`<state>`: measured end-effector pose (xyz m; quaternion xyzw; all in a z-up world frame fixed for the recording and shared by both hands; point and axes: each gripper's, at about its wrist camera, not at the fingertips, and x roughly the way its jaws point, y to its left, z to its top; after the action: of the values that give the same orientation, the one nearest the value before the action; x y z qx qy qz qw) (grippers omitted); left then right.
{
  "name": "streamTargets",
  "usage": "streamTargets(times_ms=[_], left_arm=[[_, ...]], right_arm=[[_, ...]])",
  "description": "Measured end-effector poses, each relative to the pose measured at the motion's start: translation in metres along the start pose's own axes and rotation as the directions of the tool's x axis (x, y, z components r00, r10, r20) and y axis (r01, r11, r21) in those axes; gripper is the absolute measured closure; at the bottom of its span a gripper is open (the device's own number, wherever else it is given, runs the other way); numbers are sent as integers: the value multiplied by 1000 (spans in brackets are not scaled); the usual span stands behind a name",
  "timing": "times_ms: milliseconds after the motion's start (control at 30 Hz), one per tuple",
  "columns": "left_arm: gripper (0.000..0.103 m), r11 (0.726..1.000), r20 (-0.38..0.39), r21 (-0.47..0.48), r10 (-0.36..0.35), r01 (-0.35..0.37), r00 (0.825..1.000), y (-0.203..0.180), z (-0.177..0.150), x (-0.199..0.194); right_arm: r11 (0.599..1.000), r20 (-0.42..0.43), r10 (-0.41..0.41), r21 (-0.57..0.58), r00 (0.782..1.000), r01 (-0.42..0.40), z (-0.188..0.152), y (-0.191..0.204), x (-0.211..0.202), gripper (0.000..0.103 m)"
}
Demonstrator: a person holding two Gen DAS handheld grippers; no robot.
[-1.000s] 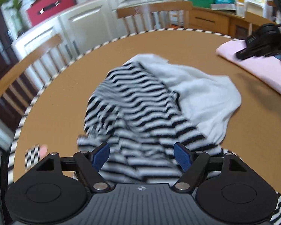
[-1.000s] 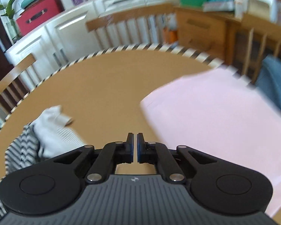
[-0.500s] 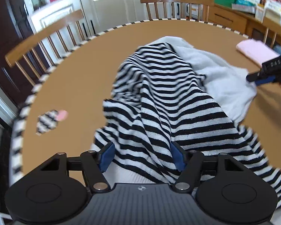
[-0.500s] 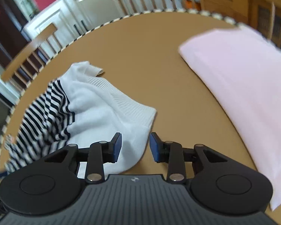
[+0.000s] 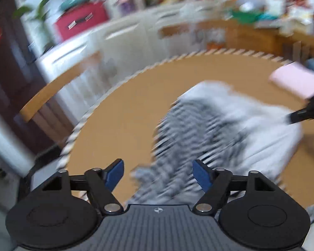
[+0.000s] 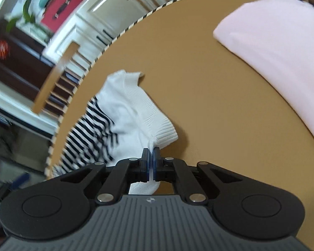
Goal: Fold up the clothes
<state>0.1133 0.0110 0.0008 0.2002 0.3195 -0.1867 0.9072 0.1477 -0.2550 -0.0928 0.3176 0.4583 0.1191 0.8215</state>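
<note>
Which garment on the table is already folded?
The pink garment, a flat neat rectangle lying apart; the striped-and-white sweater is still crumpled.

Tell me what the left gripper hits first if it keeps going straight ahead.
Probably the striped garment, lying straight ahead of the open left gripper. The view is blurred, so depth is uncertain.

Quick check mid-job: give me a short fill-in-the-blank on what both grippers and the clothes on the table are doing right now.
1. The right gripper is shut on the ribbed ____ edge of the black-and-white striped garment.
2. The left gripper is ____, holding nothing.
3. The folded ____ cloth lies apart from the striped garment on the round brown table.

Missing words: white; open; pink
</note>
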Motion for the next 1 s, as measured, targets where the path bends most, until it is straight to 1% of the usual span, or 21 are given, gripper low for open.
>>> streamTargets(times_ms=[67, 133, 200, 233, 333, 433, 467, 500, 533, 567, 600, 667, 700, 733, 767, 800, 833, 900, 933, 967, 1000], left_arm=[[26, 995, 49, 62, -77, 74, 996, -36, 5, 1], [26, 983, 86, 176, -75, 59, 993, -81, 2, 9], [26, 957, 124, 288, -73, 34, 990, -125, -2, 17], [26, 947, 143, 322, -55, 6, 988, -145, -3, 25], [24, 933, 182, 351, 18, -82, 983, -186, 2, 46], [24, 937, 199, 337, 28, -95, 980, -201, 9, 64], [27, 937, 205, 337, 20, -90, 979, -203, 10, 69], [45, 940, 189, 334, 7, -71, 982, -202, 12, 73], [60, 951, 164, 305, 5, -56, 986, -194, 14, 77], [88, 962, 138, 271, 4, -41, 990, -186, 17, 80], [96, 971, 112, 237, 1, -28, 994, -177, 20, 83], [98, 986, 74, 166, 6, -18, 997, -155, 24, 86], [98, 991, 64, 129, 15, -23, 998, -141, 25, 85], [98, 995, 54, 93, 24, -29, 998, -126, 25, 83], [98, 998, 44, 56, 32, -35, 999, -112, 26, 82], [98, 999, 33, 10, 42, -42, 999, -93, 26, 81], [98, 998, 25, -38, 53, -52, 998, -74, 25, 75], [98, 988, 1, -145, 63, -62, 998, -33, 24, 64], [98, 977, -16, -206, 58, -60, 998, -13, 23, 60], [98, 962, -33, -266, 53, -60, 998, 7, 22, 56], [98, 956, -43, -285, 58, -68, 997, 19, 20, 55]], right_arm=[[1000, -5, 25, 11, 1000, -25, 5, 5, -6, 100], [999, -13, 41, -9, 999, -41, 10, 16, -10, 100], [998, -23, 50, -36, 999, -51, 13, 27, -13, 100], [997, -29, 53, -50, 998, -55, 15, 33, -14, 100], [994, -52, 55, -88, 997, -60, 16, 45, -15, 100], [991, -65, 50, -120, 997, -58, 17, 52, -15, 100], [990, -67, 48, -130, 997, -57, 19, 53, -15, 100], [989, -69, 43, -136, 997, -52, 20, 53, -15, 100], [988, -73, 36, -146, 997, -46, 22, 54, -14, 100], [986, -76, 24, -162, 997, -36, 24, 55, -13, 100], [983, -86, 19, -183, 996, -35, 25, 57, -11, 97], [973, -106, 19, -228, 994, -43, 27, 61, -8, 86], [966, -116, 22, -252, 993, -51, 28, 61, -8, 67], [959, -127, 26, -277, 992, -60, 29, 62, -8, 53], [946, -102, 37, -316, 994, -68, 31, 63, -11, 53], [930, -73, 40, -361, 996, -64, 33, 64, -13, 54], [900, -37, 32, -433, 999, -45, 34, 65, -11, 54], [825, 37, 24, -566, 999, 1, 37, 67, -6, 54], [748, 58, -2, -663, 998, 40, 34, 71, 4, 54], [657, 83, -26, -749, 996, 79, 32, 75, 14, 54], [583, 84, -18, -809, 996, 79, 29, 78, 25, 54]])
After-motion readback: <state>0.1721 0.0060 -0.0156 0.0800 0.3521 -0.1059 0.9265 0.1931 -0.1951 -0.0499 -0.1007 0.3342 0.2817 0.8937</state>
